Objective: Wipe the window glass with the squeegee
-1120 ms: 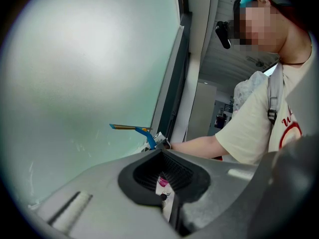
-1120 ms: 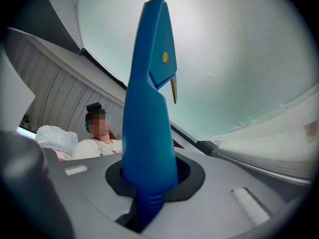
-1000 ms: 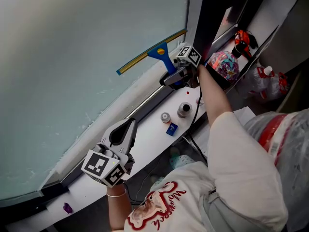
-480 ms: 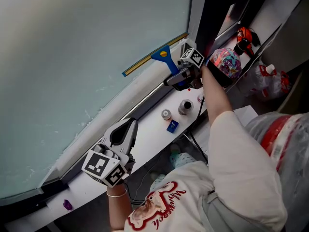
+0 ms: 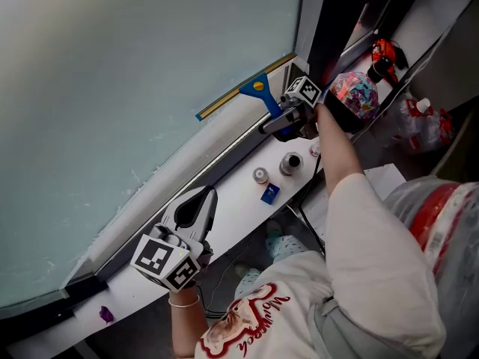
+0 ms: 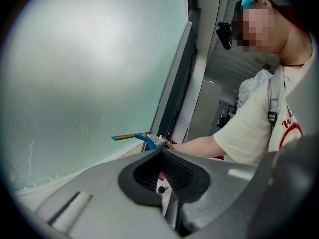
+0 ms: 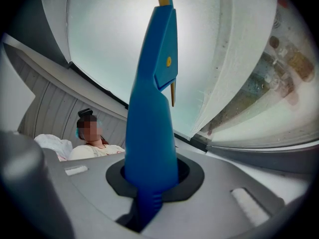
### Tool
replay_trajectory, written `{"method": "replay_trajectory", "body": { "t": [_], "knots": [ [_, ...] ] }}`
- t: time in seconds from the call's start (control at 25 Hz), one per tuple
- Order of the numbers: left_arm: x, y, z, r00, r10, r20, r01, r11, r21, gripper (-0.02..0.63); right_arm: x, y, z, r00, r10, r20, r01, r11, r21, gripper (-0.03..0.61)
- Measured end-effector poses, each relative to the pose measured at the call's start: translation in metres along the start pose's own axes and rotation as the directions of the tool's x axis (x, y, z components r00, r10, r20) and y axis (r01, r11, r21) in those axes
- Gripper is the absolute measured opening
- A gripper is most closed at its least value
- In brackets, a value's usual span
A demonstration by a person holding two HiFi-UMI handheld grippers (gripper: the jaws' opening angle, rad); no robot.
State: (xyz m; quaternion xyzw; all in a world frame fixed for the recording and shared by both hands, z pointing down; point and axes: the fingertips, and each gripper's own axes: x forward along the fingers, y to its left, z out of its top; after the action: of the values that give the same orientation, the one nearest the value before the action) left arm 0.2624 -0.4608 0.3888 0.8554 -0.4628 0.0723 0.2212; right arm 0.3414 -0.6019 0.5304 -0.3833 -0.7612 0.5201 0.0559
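Observation:
The squeegee (image 5: 254, 87) has a blue handle and a yellow-edged blade that lies against the window glass (image 5: 135, 73), low at the pane's right corner, just above the bottom frame. My right gripper (image 5: 288, 118) is shut on the blue handle (image 7: 152, 113); its jaws have just been closing a little round it. My left gripper (image 5: 203, 197) hovers over the white sill (image 5: 232, 219) further left, its tips together and nothing between them. From the left gripper view, the squeegee (image 6: 134, 137) shows small in the distance, beyond my left gripper (image 6: 164, 176).
On the sill below the squeegee stand two small round jars (image 5: 260, 175) (image 5: 290, 163) and a small blue box (image 5: 270, 194). A colourful patterned bundle (image 5: 352, 92) and a red-and-black tool (image 5: 385, 54) lie right of the window frame. A purple spot (image 5: 105, 315) marks the sill's left end.
My right gripper has drawn the squeegee down the glass towards the bottom frame. The left gripper has stayed where it was.

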Motion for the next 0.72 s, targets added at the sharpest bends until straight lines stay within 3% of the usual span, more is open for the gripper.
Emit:
{"method": "replay_trajectory", "body": {
  "t": [0.32, 0.56, 0.72],
  "knots": [
    [0.002, 0.001, -0.012, 1.000, -0.001, -0.022, 0.001, 1.000, -0.022, 0.005, -0.003, -0.006, -0.004, 1.000, -0.010, -0.023, 0.011, 1.000, 0.011, 0.067],
    [-0.010, 0.000, -0.005, 1.000, -0.003, 0.009, 0.003, 1.000, 0.004, 0.005, 0.001, 0.005, -0.001, 0.999, -0.044, 0.000, 0.044, 0.999, 0.001, 0.016],
    [-0.030, -0.003, 0.010, 0.999, -0.009, 0.051, 0.007, 0.999, 0.036, 0.005, 0.018, 0.032, 0.002, 0.999, -0.029, 0.020, 0.031, 0.997, -0.077, 0.012]
  ]
}}
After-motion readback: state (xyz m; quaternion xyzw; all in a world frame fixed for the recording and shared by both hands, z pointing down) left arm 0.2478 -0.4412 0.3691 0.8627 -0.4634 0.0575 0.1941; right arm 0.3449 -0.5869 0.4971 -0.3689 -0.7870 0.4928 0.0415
